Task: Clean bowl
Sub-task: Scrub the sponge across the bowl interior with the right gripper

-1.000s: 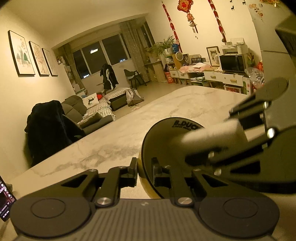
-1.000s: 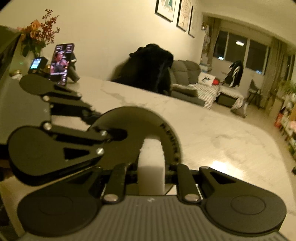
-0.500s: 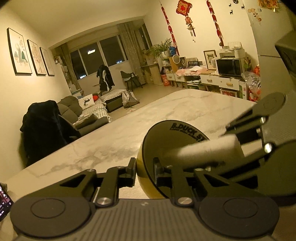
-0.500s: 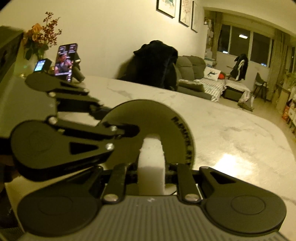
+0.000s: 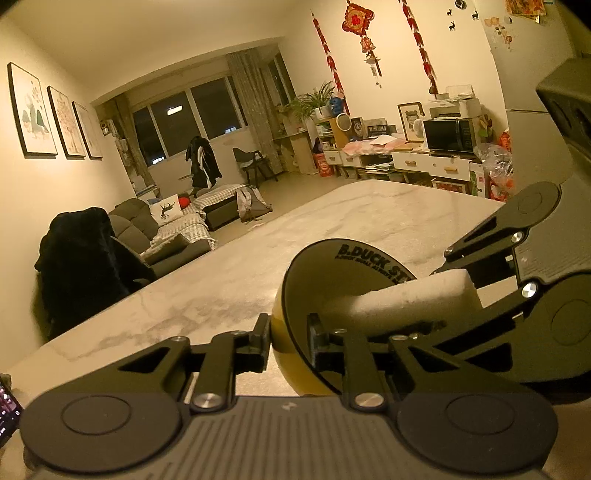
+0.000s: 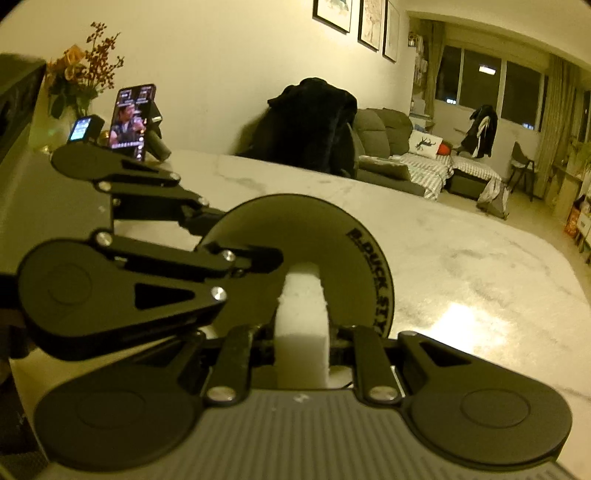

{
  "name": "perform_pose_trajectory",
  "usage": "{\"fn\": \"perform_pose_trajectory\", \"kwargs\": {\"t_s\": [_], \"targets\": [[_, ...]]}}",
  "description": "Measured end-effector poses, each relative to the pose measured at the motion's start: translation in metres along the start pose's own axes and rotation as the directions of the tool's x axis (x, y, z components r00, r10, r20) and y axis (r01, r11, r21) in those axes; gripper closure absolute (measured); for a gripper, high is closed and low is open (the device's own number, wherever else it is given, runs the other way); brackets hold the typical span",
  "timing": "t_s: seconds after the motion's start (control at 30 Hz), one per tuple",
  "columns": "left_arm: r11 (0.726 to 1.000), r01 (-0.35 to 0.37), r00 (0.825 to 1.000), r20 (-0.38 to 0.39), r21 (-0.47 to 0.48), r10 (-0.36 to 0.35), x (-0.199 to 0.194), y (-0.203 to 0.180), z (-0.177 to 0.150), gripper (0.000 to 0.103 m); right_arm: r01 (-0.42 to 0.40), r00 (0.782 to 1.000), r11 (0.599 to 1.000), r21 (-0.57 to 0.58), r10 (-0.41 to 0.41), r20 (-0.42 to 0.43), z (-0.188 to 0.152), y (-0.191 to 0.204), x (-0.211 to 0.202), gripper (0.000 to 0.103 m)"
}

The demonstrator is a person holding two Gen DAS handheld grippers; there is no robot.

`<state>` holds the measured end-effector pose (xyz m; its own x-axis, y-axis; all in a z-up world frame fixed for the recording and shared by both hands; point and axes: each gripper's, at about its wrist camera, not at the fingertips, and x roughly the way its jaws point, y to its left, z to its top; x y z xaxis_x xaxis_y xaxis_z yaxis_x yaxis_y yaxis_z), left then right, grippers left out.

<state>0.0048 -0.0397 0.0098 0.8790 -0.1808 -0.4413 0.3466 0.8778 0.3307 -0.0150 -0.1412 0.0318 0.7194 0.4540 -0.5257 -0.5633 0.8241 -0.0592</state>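
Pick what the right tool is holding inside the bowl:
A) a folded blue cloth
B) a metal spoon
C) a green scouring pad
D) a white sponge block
D: the right tool is shut on a white rectangular sponge block whose tip reaches into the black-lined, yellow-sided bowl, which the left tool grips by its rim.

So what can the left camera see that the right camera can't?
Only the left camera shows the microwave and the red hanging decorations.

Only the right camera shows the phone playing a video and the flowers.

Both show the bowl gripped at its rim by the left gripper, the white sponge in the right gripper, the marble table and the sofa.
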Motion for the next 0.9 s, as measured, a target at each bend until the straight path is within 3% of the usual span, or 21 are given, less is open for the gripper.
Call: {"fn": "perform_pose_trajectory", "kwargs": {"t_s": [0.27, 0.5, 0.9], "targets": [[1.000, 0.005, 1.000, -0.002, 0.001, -0.005, 0.000, 0.003, 0.001, 0.082, 0.041, 0.999, 0.999, -0.001, -0.041, 0.023, 0.009, -0.013, -0.006, 0.085], [1.000, 0.009, 1.000, -0.001, -0.003, -0.009, 0.000, 0.004, 0.002, 0.081, -0.022, 1.000, 1.000, 0.017, 0.022, -0.011, 0.000, -0.003, 0.002, 0.085], [1.000, 0.015, 1.000, -0.011, -0.009, -0.015, 0.001, 0.004, 0.001, 0.077, 0.041, 0.999, 0.999, -0.018, -0.041, 0.015, 0.010, -0.010, -0.004, 0.085]]}}
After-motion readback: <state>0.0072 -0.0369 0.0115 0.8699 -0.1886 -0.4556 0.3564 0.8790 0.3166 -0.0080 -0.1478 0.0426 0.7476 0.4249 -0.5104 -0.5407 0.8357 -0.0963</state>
